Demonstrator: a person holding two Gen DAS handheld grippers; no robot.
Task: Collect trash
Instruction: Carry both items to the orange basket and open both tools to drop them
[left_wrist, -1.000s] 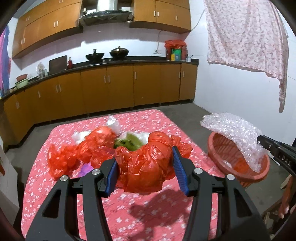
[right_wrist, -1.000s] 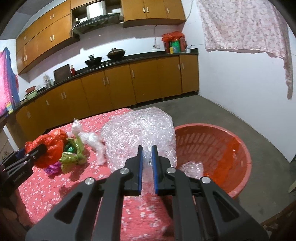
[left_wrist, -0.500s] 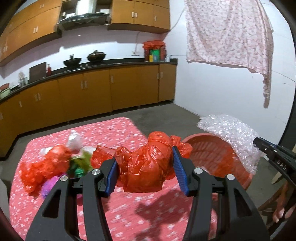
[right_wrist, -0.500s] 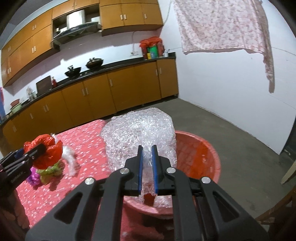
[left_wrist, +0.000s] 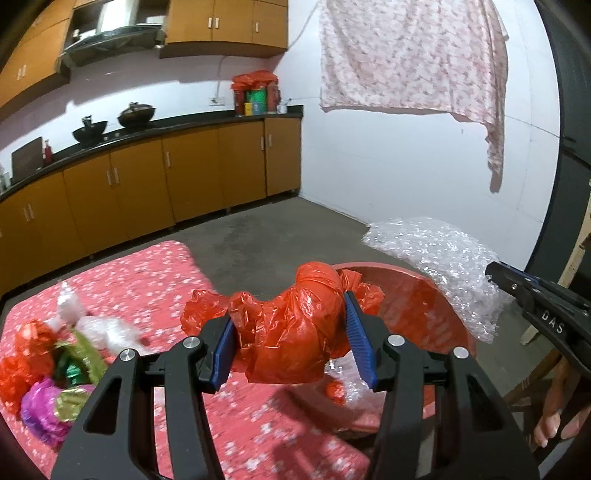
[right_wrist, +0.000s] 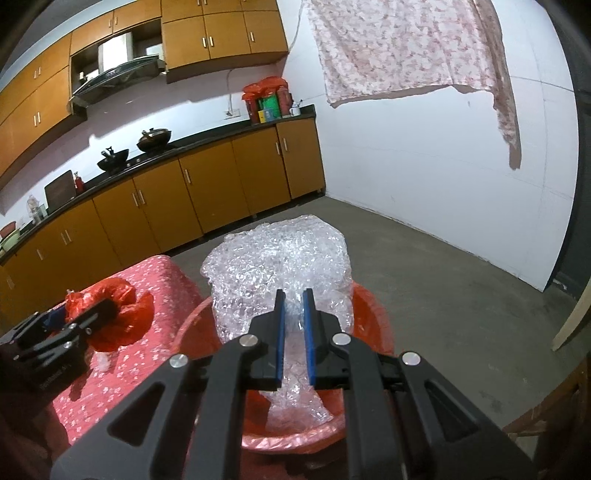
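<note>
White letters reading "DAS" are showing on the side of the right gripper (left_wrist: 496, 275) in the left wrist view. Compared with a second ago, both grippers are now sitting further toward the round red plastic basket (right_wrist: 373, 314), and the pile of crumpled wrappers (left_wrist: 55, 365) on the red flowered tablecloth (left_wrist: 147, 273) is lying further left. The left gripper (left_wrist: 291, 341) is standing about half open, its blue pads pressing a crumpled red plastic bag (left_wrist: 299, 328) above the table edge beside the basket. The right gripper is pinching, nearly closed, a sheet of clear bubble wrap (right_wrist: 277, 266) that is hanging over the basket.
</note>
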